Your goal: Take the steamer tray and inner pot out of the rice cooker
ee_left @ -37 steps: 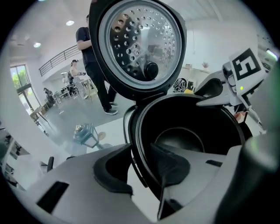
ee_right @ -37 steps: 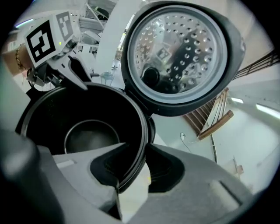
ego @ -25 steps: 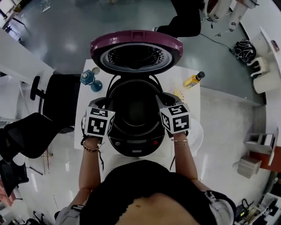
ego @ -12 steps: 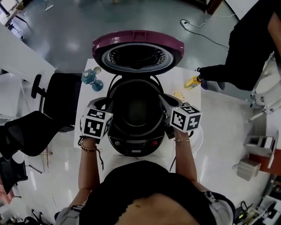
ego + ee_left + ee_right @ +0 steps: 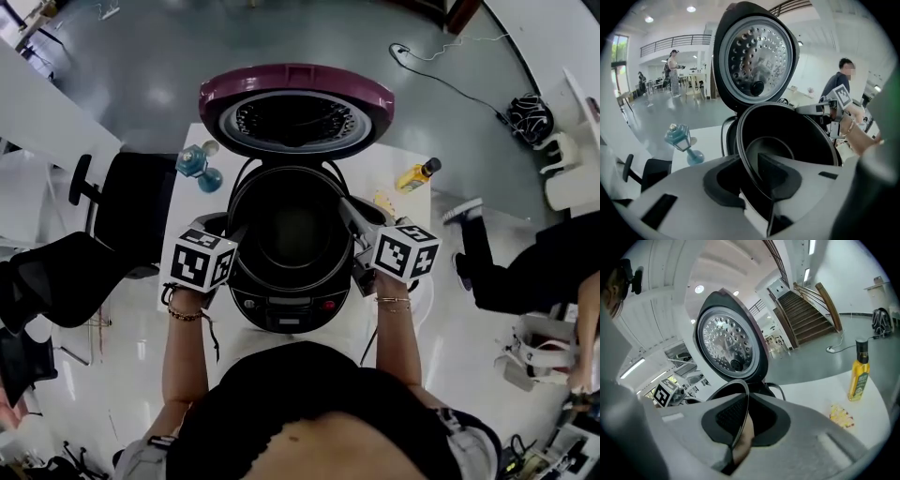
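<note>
The rice cooker (image 5: 284,306) stands on a white table with its purple lid (image 5: 295,94) swung up. The black inner pot (image 5: 291,234) sits in it. My left gripper (image 5: 230,230) is at the pot's left rim. In the left gripper view the rim (image 5: 740,140) runs between the jaws of my left gripper (image 5: 752,159); they have just been opening and a dark gap shows beside the rim. My right gripper (image 5: 354,220) is shut on the right rim. In the right gripper view its pads (image 5: 726,413) pinch the thin rim edge (image 5: 740,385).
A blue lantern ornament (image 5: 195,167) stands at the table's back left. A yellow bottle (image 5: 414,172) and a yellow scrap (image 5: 382,201) lie at the back right. A white round thing (image 5: 427,291) lies under my right hand. Black chairs (image 5: 131,206) stand left; a person (image 5: 525,272) is right.
My right gripper has rolled and shifted outward to the right, still at the rim. My left gripper has drifted slightly left. A person in black has walked past at the right.
</note>
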{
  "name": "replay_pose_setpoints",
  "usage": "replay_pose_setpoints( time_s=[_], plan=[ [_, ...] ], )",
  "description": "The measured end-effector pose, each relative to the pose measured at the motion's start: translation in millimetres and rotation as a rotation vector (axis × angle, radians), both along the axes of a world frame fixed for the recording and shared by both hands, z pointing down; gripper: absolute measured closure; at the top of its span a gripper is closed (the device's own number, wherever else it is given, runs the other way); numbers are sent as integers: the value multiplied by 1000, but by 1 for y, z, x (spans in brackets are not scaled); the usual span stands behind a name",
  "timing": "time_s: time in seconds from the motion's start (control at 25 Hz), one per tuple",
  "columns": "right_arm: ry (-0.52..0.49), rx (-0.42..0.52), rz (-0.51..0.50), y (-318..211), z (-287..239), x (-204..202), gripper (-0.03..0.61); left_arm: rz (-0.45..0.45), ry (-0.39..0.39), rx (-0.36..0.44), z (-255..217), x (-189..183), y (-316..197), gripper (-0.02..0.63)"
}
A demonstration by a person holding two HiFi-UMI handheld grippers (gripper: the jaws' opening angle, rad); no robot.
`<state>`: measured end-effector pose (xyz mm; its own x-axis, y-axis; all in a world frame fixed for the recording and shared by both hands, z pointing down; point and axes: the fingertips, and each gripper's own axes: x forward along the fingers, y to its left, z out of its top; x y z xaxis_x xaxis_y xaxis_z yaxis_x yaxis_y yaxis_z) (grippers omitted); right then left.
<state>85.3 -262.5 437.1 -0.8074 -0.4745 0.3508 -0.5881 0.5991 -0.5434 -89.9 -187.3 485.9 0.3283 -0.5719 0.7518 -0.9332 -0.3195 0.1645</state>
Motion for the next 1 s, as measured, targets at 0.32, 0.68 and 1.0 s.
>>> replay_pose_setpoints(
  time_s=[0.32,0.68,1.0],
  plan=[
    [-66,17,-2,6,-24,6,552,-114,56,59,-27,-1,1,554],
    [-121,168,-14,23,-81,12,555,-184,4,220,-83,5,20,561],
    [-191,327,-94,58,-136,10,555,-272,-26,384,-135,6,62,565]
  ],
)
